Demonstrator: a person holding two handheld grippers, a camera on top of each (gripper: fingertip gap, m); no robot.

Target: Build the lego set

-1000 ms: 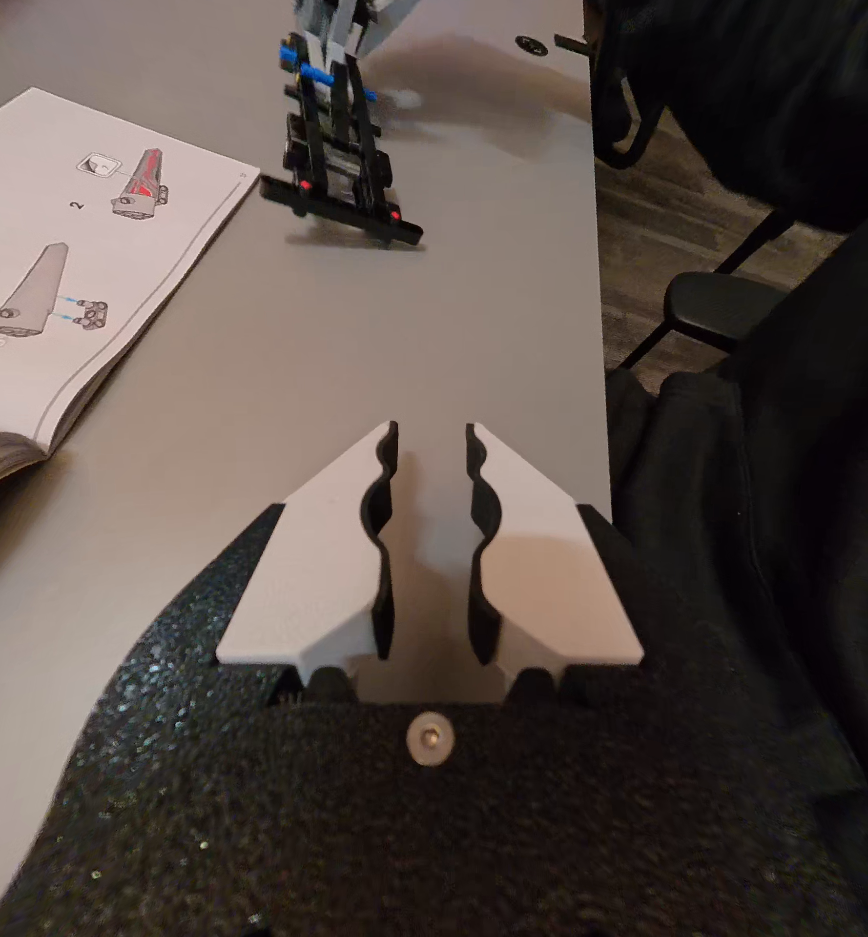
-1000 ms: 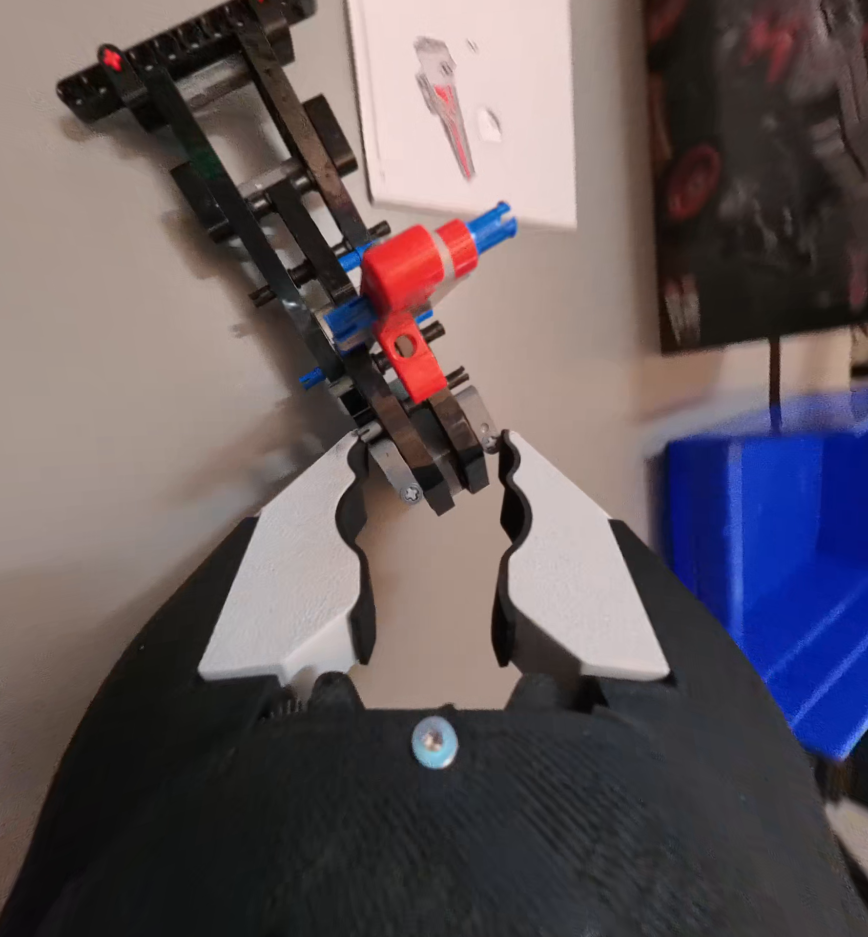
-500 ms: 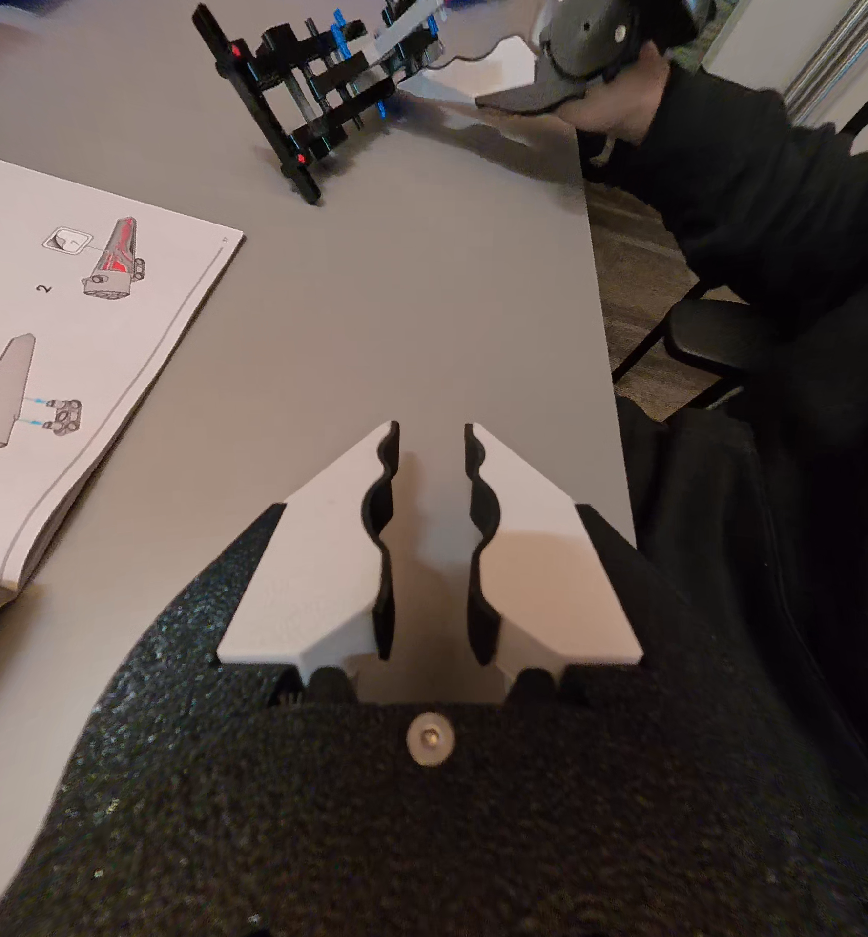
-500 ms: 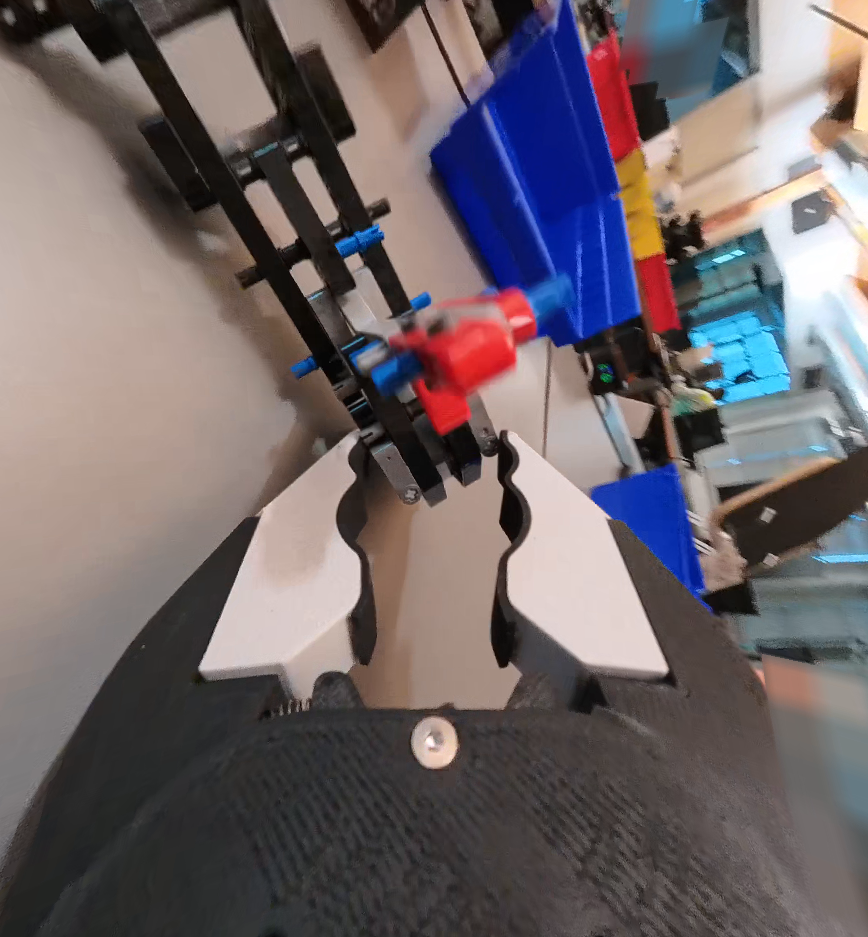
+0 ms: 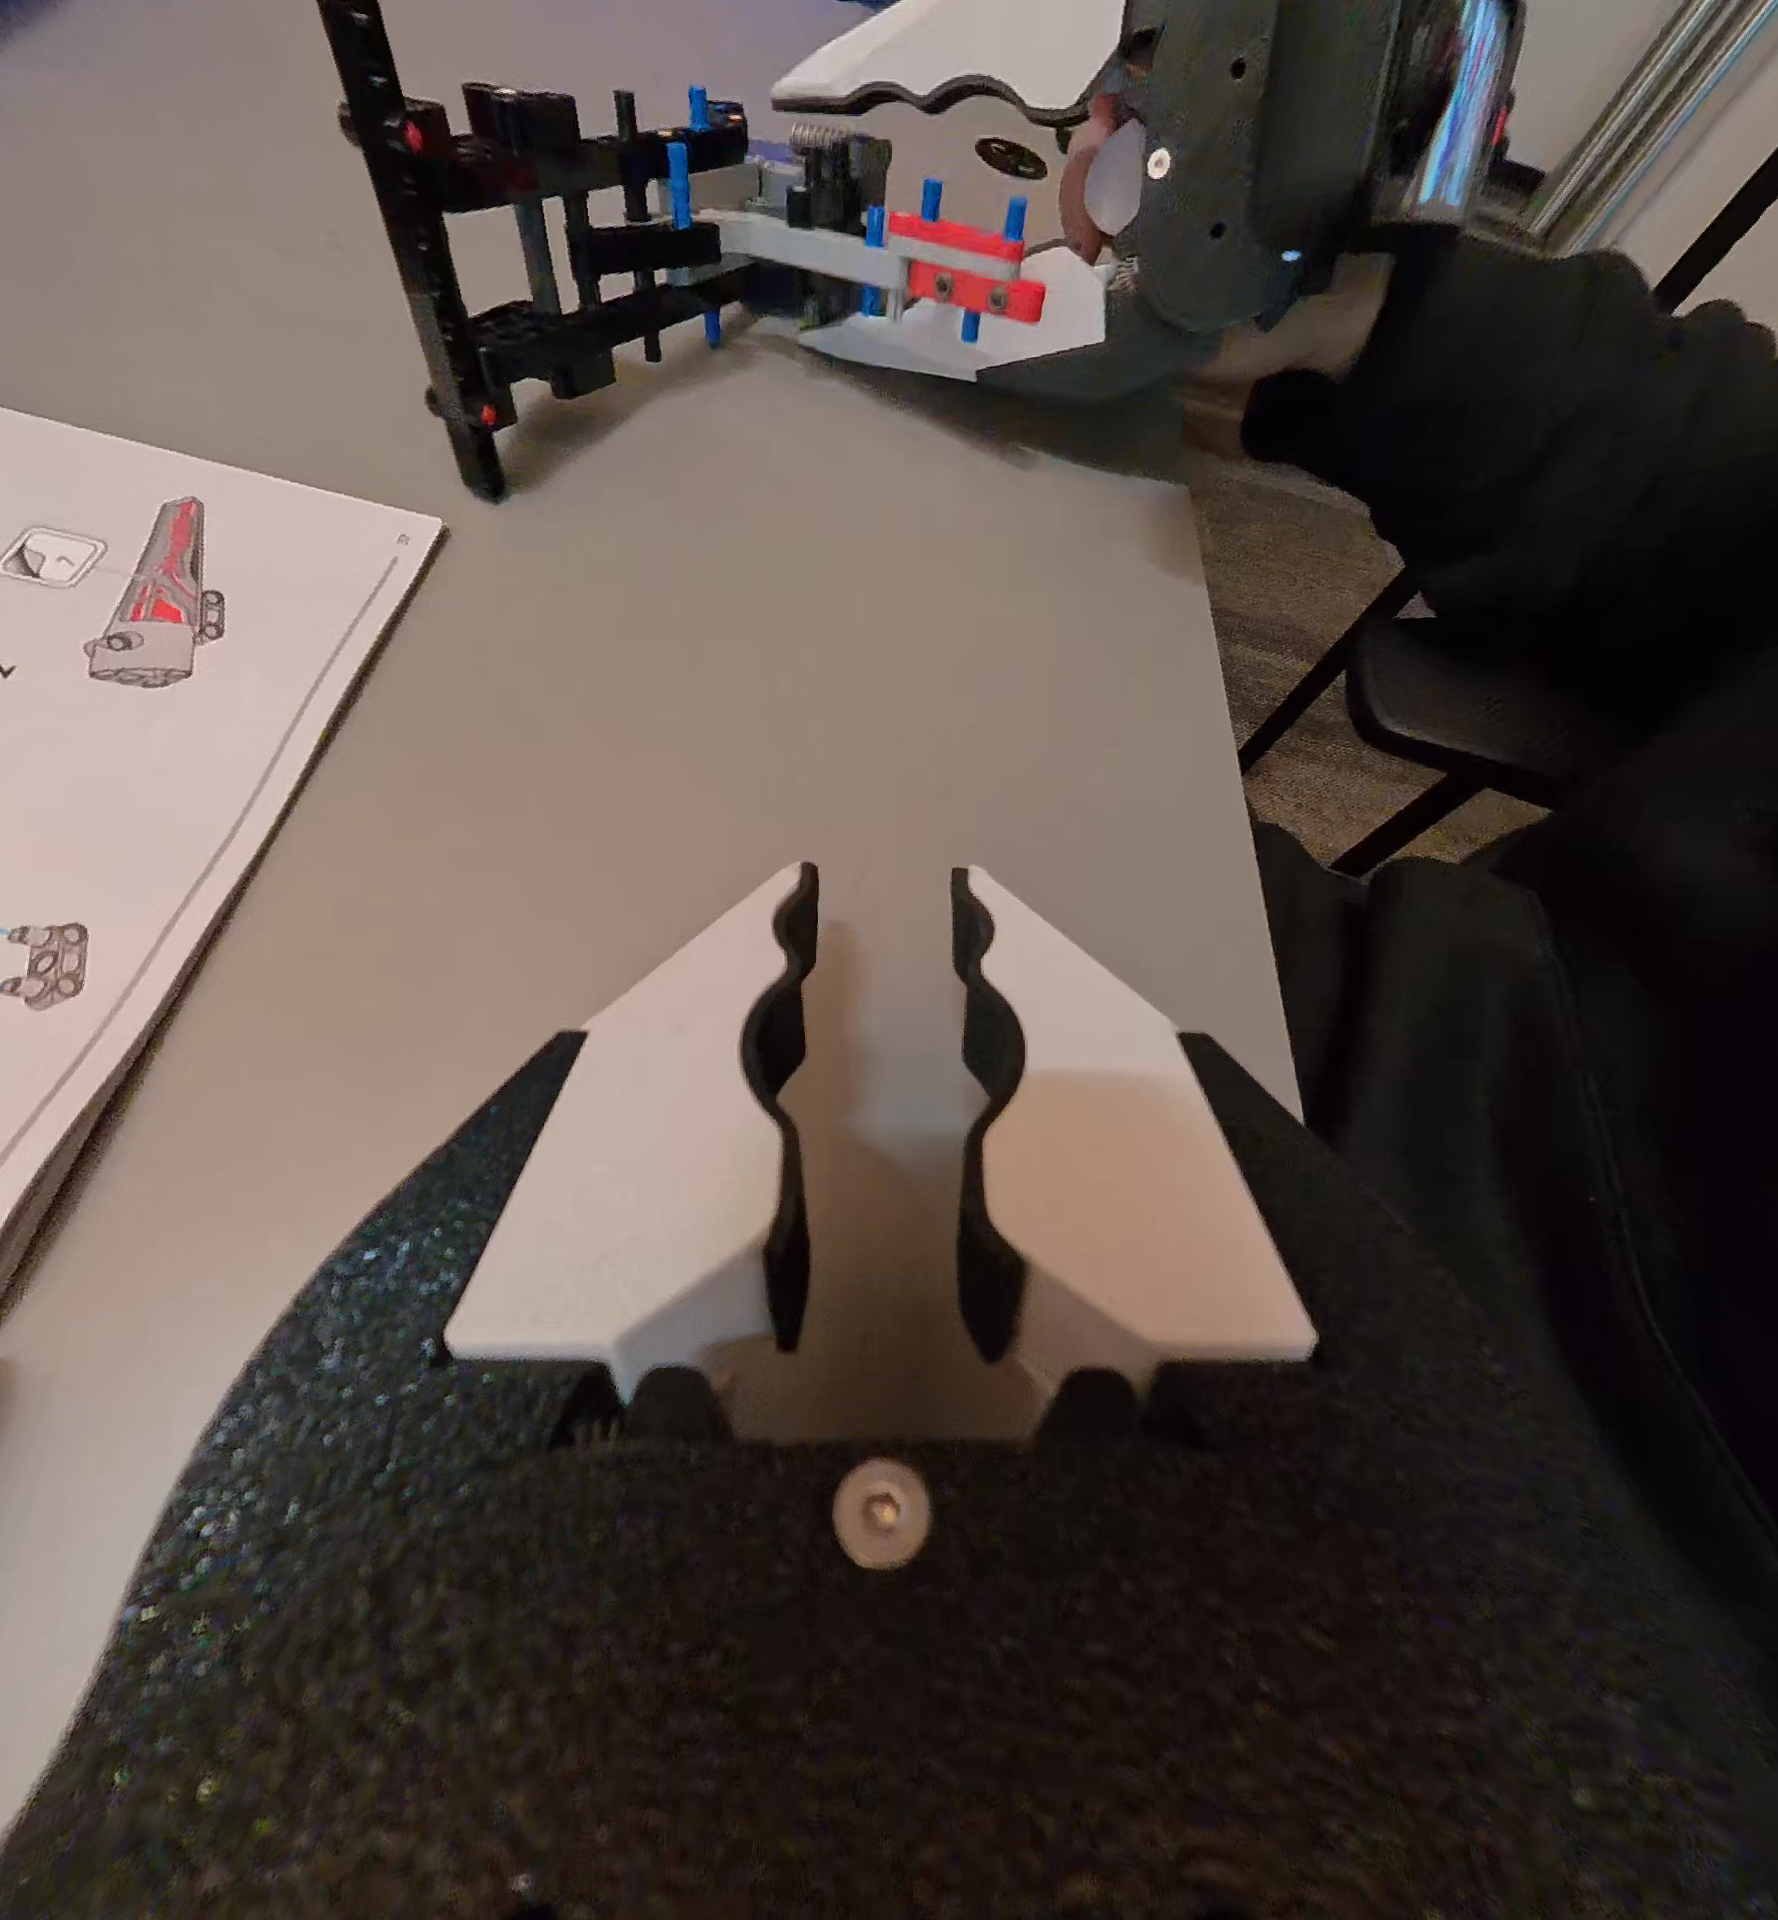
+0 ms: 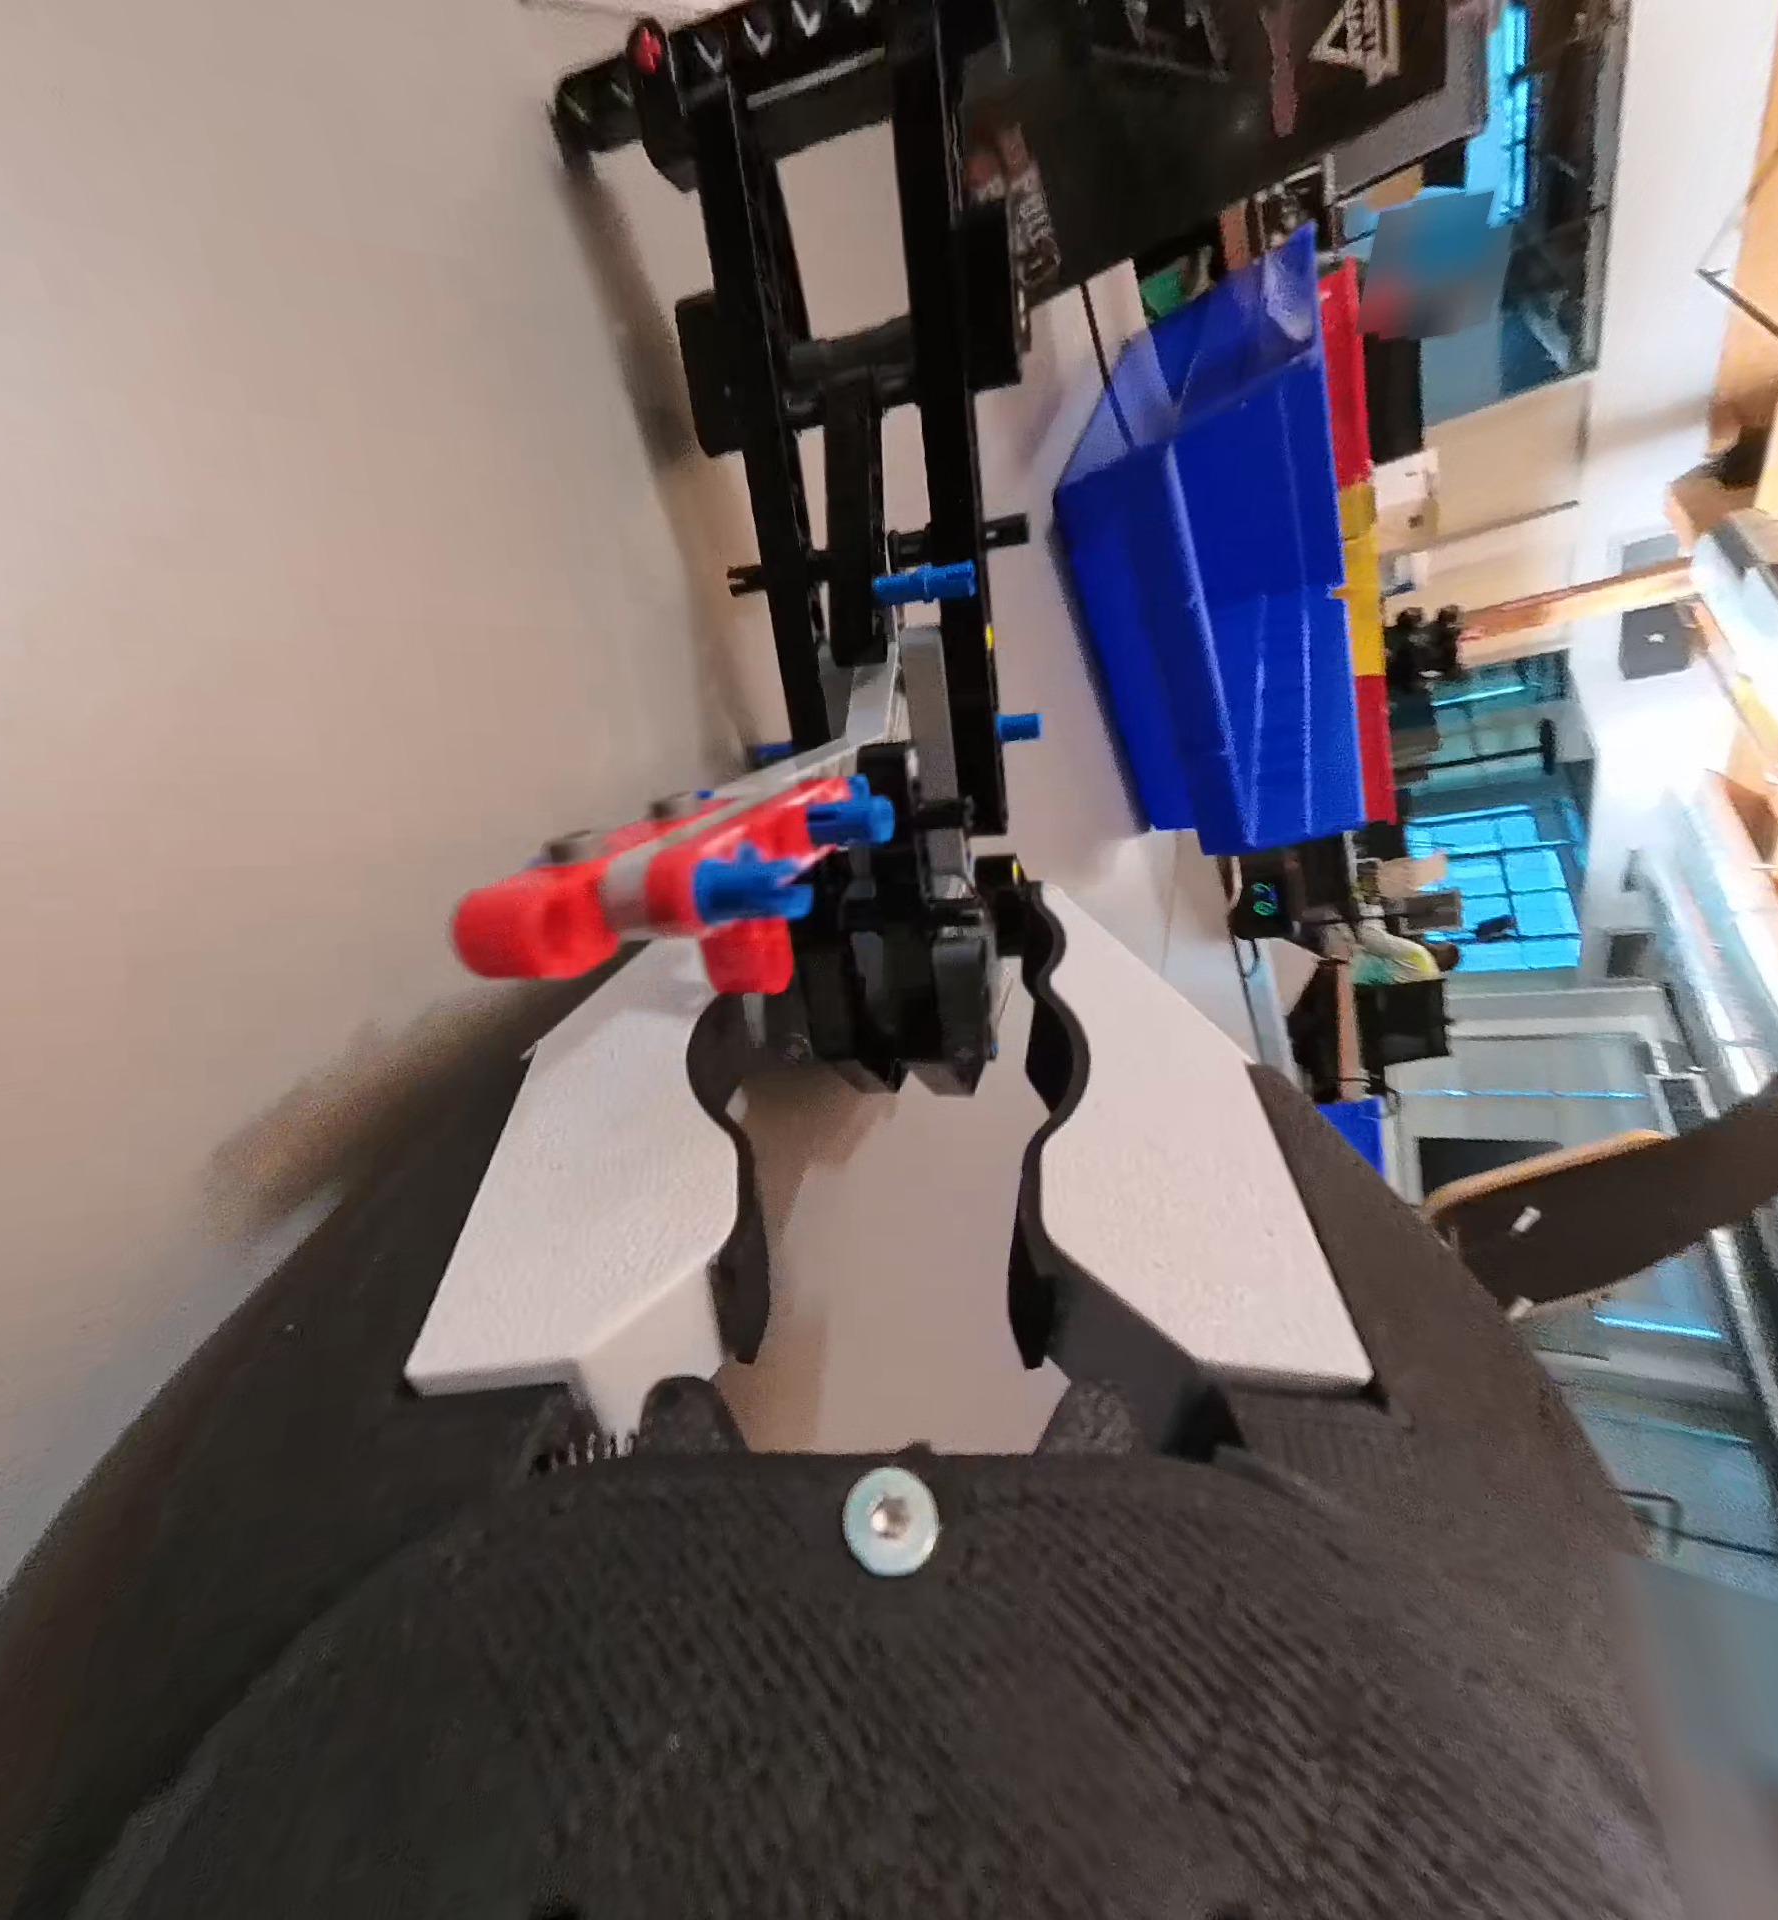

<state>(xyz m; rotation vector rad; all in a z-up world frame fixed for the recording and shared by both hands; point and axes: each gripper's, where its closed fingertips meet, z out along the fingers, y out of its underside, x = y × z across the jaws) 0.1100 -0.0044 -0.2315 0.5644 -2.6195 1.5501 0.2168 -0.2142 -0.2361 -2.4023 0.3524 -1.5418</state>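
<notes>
In the lower centre of the left wrist view our left gripper point(image 5: 885, 883) hangs empty over the grey bench point(image 5: 760, 644), its jaws narrowly parted with nothing between them; we judge it is kept free and close so it can take the next piece. At the left edge lies the open instruction booklet point(image 5: 137, 748), flat beside us, probably where we can check the step.

Farther off, along the top of that frame, our right gripper point(image 5: 854, 239) holds the lego frame point(image 5: 552, 249) tipped on edge, one long black beam touching the bench as a prop. In the right wrist view the right gripper point(image 6: 885, 997) is clamped on the frame's black end block, the red piece point(image 6: 615, 904) with blue pins jutting to the left, likely so that side is presented for work. Beyond, in the upper right, stands a blue bin point(image 6: 1228, 582).
</notes>
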